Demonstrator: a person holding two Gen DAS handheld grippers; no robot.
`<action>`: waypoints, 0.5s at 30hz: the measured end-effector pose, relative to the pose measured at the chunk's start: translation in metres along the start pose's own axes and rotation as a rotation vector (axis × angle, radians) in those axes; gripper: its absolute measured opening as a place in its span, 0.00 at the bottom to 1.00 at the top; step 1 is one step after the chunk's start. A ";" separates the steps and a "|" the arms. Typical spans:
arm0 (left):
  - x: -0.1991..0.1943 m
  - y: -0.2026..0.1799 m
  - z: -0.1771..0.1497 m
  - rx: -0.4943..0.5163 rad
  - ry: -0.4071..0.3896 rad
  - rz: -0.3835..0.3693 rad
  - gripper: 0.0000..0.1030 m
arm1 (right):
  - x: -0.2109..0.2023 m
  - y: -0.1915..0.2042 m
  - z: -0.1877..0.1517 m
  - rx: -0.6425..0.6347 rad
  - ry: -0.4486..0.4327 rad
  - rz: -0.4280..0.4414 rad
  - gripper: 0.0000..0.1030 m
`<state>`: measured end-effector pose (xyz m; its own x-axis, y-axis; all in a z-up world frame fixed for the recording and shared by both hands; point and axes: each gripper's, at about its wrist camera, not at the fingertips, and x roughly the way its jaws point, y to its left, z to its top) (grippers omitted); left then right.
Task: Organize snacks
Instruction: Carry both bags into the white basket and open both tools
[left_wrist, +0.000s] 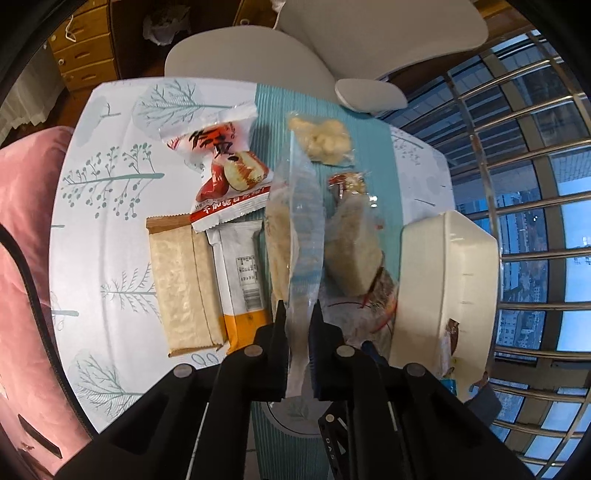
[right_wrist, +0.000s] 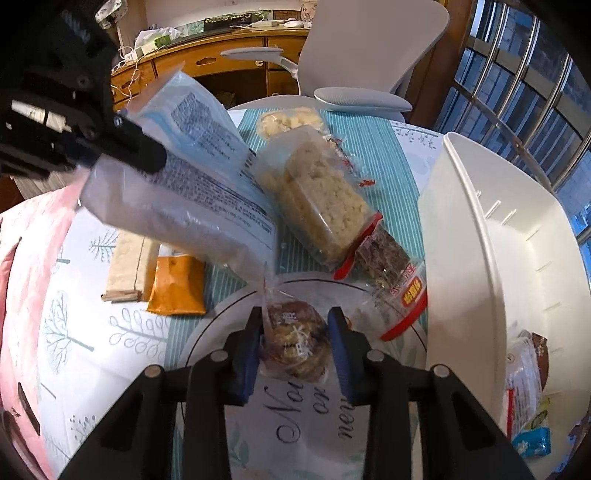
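Setting: round table (left_wrist: 110, 206) under a tree-print cloth with a teal striped runner, an office chair (right_wrist: 373, 48) and wooden drawers behind it, barred windows to one side.
Container: white plastic bin (right_wrist: 491, 258) stands on the table at the window side; a few wrapped snacks are already seen inside it at its near end.
Left gripper (left_wrist: 299, 310): jaws are clamped on the clear, printed packet (left_wrist: 303, 236), which is gripped by its near edge and is seen clear of the table in the right wrist view, hanging tilted above the other snacks.
Right gripper (right_wrist: 293, 325): jaws are set on either side of the small round pastry (right_wrist: 295, 343) in clear wrap, resting on the runner; the left pad is against the wrapper, a sliver of gap is seen at the right pad, so a full grip is not confirmed.
Loose on table: red jujube packet (left_wrist: 225, 166), tan wafer bar (left_wrist: 184, 284), orange-ended sachet (right_wrist: 177, 288), puffed-rice block (right_wrist: 321, 210), dark red-edged packet (right_wrist: 391, 273), small bag of pale pieces (left_wrist: 325, 140).
Step in hand: two snacks are judged to be picked at once, one lifted, one being closed upon.
Next move: the lifted packet would need to be carried across above the rice block and released over the bin; the pastry would need a firm, gentle squeeze before lifting.
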<state>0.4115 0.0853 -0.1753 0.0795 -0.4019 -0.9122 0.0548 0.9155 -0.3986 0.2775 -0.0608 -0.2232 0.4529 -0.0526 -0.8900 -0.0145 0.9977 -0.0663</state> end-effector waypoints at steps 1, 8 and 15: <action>-0.003 0.000 -0.001 0.002 -0.004 -0.001 0.05 | -0.002 0.000 -0.001 0.004 0.000 0.005 0.31; -0.037 -0.001 -0.022 0.022 -0.038 -0.009 0.04 | -0.018 0.004 -0.010 0.066 0.037 0.064 0.29; -0.066 -0.002 -0.048 0.033 -0.065 -0.057 0.04 | -0.032 0.007 -0.029 0.135 0.106 0.112 0.29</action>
<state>0.3579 0.1109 -0.1184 0.1399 -0.4545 -0.8797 0.0940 0.8905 -0.4452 0.2372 -0.0533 -0.2077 0.3590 0.0622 -0.9313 0.0634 0.9939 0.0908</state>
